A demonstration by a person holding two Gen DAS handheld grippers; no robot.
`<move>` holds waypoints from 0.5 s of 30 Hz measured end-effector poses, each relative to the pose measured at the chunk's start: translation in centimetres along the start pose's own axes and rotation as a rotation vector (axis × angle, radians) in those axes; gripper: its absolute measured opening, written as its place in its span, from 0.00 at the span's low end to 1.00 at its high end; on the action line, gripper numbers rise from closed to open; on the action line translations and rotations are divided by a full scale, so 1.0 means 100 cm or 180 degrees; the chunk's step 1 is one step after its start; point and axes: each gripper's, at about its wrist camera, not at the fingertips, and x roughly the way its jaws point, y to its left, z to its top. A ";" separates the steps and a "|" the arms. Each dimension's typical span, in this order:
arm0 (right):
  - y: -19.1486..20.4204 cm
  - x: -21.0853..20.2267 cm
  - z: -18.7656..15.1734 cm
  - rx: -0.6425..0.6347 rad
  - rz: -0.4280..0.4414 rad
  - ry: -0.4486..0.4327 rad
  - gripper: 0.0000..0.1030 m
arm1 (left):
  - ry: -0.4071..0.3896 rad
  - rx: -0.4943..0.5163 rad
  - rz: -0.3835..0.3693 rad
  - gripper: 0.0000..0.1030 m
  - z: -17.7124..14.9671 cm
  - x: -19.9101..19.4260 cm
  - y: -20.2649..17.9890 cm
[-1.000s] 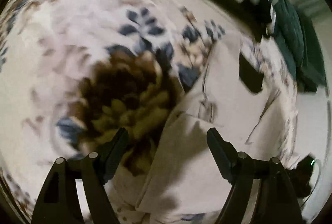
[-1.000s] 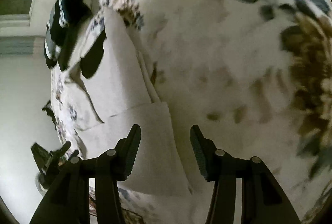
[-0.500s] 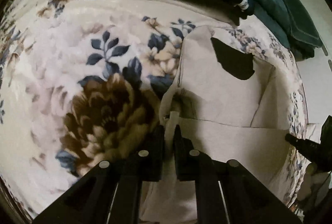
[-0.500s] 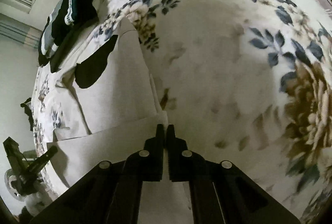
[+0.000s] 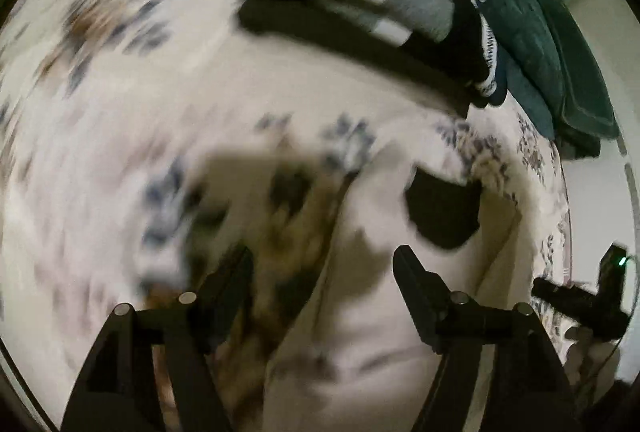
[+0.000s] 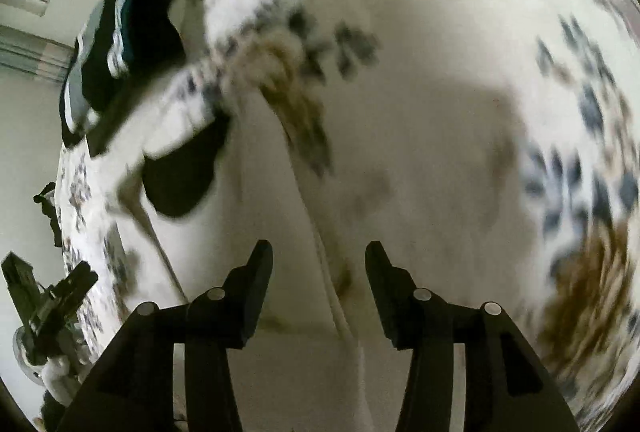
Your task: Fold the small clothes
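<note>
While both views smear with blur, the left gripper (image 5: 322,268) and right gripper (image 6: 318,264) hang with jaws spread, gripping nothing, over the soft cream garment with a black patch (image 6: 256,216) lying flat on the flowery plush blanket (image 5: 120,119), dark folded clothes (image 5: 360,11) stacked beyond.

Both grippers, left (image 5: 322,268) and right (image 6: 319,264), pinched shut on cream garment (image 5: 372,344) earlier, now spread open, garment edge loose between fingers.

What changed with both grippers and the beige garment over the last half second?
Both the left gripper and the right gripper opened and let go of the beige garment. The garment still lies on the floral bedspread; the dark clothes pile is unmoved.
</note>
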 end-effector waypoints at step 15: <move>0.049 0.077 0.118 -0.0331 -0.0430 0.0147 0.48 | 0.0401 0.0720 0.0331 0.68 0.068 0.099 -0.033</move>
